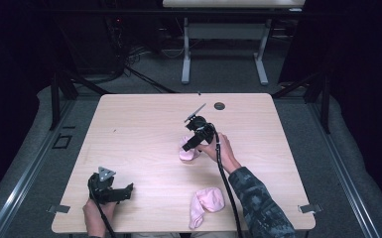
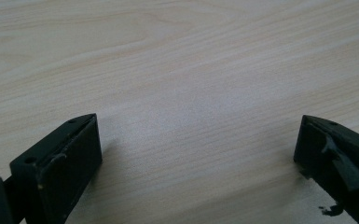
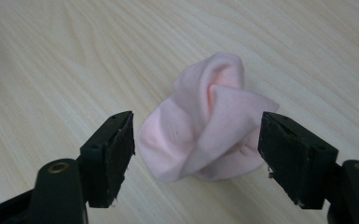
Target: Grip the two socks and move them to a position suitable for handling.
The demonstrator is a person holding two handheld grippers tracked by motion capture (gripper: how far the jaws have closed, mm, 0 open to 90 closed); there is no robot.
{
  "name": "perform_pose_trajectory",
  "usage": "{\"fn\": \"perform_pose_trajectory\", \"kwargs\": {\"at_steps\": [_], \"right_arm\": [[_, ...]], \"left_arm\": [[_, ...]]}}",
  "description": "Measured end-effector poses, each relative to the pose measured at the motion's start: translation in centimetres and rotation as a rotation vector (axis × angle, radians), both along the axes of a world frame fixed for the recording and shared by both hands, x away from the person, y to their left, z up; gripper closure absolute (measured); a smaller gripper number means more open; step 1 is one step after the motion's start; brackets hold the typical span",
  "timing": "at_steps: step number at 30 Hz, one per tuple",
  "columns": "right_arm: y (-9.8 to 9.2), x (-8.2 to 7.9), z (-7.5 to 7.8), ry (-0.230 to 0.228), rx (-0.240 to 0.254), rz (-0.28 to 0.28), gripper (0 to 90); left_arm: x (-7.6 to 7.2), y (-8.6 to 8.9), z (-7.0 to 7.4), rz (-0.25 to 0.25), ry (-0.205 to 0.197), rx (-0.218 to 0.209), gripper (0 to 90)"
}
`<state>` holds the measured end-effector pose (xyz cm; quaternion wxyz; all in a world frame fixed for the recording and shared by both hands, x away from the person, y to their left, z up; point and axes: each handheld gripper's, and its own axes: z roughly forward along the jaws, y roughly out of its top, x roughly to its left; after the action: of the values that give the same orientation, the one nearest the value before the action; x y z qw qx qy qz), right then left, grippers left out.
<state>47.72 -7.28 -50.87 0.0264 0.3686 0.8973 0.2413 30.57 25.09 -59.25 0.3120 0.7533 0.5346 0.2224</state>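
Sock (image 3: pixel 205 126), pink, crumpled on table (image 1: pixel 144 129), between wide-spread jaws of right claw (image 3: pixel 196 156), ungripped; left claw (image 2: pixel 198 154) wide apart, empty.

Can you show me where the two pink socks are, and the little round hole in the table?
crumpled pink sock (image 3: pixel 205 126), right gripper view, on its folded middle.
flat pink sock (image 1: pixel 206 202), high view, on its wide middle.
round hole (image 1: pixel 220 106), high view, on its dark centre.
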Motion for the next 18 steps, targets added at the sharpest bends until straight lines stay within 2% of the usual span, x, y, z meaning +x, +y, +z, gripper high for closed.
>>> {"fn": "perform_pose_trajectory", "kwargs": {"at_steps": [1, 2, 3, 4, 6, 7, 8, 12, 13, 14, 15, 18], "right_arm": [[0.2, 0.3, -0.3, 0.005, 0.005, -0.014, 29.8], [0.3, 0.6, -0.5, 0.011, -0.016, -0.011, 31.5], [0.5, 0.8, -0.9, 0.01, 0.01, -0.042, 33.6], [0.5, 1.1, -1.1, 0.019, -0.015, -0.034, 35.4], [0.7, 1.7, -2.1, 0.036, -0.027, -0.058, 42.7], [0.7, 1.7, -2.1, 0.036, -0.027, -0.058, 42.7], [0.8, 1.9, -2.9, 0.043, -0.031, -0.072, 46.5], [0.7, 2.0, -3.7, 0.05, -0.058, -0.077, 52.7], [0.4, 2.1, -4.0, 0.059, -0.067, -0.068, 57.4], [0.4, 2.1, -4.0, 0.059, -0.067, -0.068, 57.4], [0.4, 2.0, -4.2, 0.059, -0.035, -0.09, 63.7], [0.2, 2.1, -4.2, 0.063, -0.035, -0.073, 69.1]], "left_arm": [[0.0, 0.0, 0.0, 0.0, 0.0, -0.001, 0.7], [0.0, 0.0, 0.0, 0.0, 0.0, -0.001, 0.7], [0.0, 0.0, 0.0, 0.0, 0.0, -0.001, 0.7], [0.0, 0.0, 0.0, 0.0, 0.0, -0.001, 0.7], [0.0, 0.0, 0.0, -0.001, 0.0, -0.001, 0.7], [0.0, 0.0, 0.0, 0.0, 0.0, -0.001, 0.7], [0.0, 0.0, 0.0, -0.001, 0.0, -0.001, 0.7], [0.0, 0.0, 0.0, -0.001, 0.0, 0.0, 0.7], [0.0, 0.0, 0.0, -0.001, 0.0, -0.001, 0.7], [0.0, 0.0, 0.0, -0.001, 0.0, -0.001, 0.7], [0.0, 0.0, 0.0, -0.001, 0.0, -0.001, 0.7], [0.0, 0.0, 0.0, -0.001, 0.0, -0.001, 0.8]]}}
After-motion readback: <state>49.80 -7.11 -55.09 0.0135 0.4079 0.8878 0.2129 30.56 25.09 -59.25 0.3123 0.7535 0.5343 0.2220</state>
